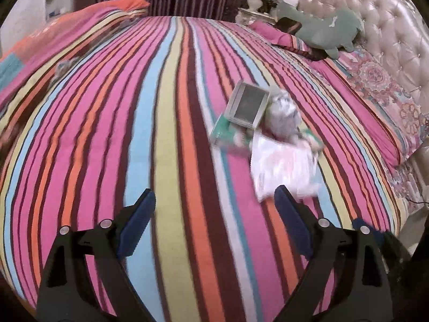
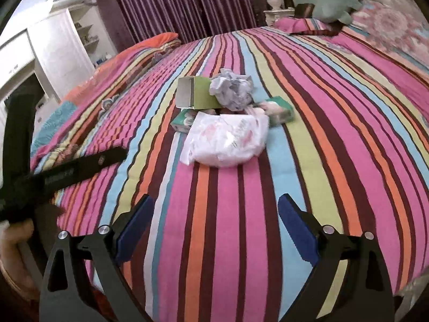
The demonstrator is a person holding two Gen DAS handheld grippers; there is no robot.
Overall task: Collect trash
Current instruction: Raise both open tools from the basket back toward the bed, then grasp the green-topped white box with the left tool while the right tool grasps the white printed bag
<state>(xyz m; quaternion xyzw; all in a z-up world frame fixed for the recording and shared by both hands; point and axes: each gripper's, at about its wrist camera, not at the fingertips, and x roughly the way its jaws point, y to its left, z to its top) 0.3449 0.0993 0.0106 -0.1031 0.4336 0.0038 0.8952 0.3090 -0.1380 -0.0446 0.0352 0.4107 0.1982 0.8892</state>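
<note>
Trash pile is sitting on the striped bedspread, all pieces bunched together. Taking the white plastic bag as landmark: it is lying crumpled at the near edge of the pile. Just behind it, touching, an open olive-green carton is lying on its side, open end facing left in the right wrist view. A crumpled grey-white paper wad is resting against the carton's right end, behind the bag. Two small green packets are poking out from under the pile, one at the bag's back-left, one at its back-right.

Right gripper is hovering over the bedspread, near side of the bag and apart from it, fingers spread wide, nothing between the blue pads.

Left gripper is also hovering with fingers spread and empty; its right pad is overlapping the bag's near corner in the left wrist view, contact unclear, picture blurred there.

Far behind the bag, a green plush toy is lying on pillows by the tufted headboard.
</note>
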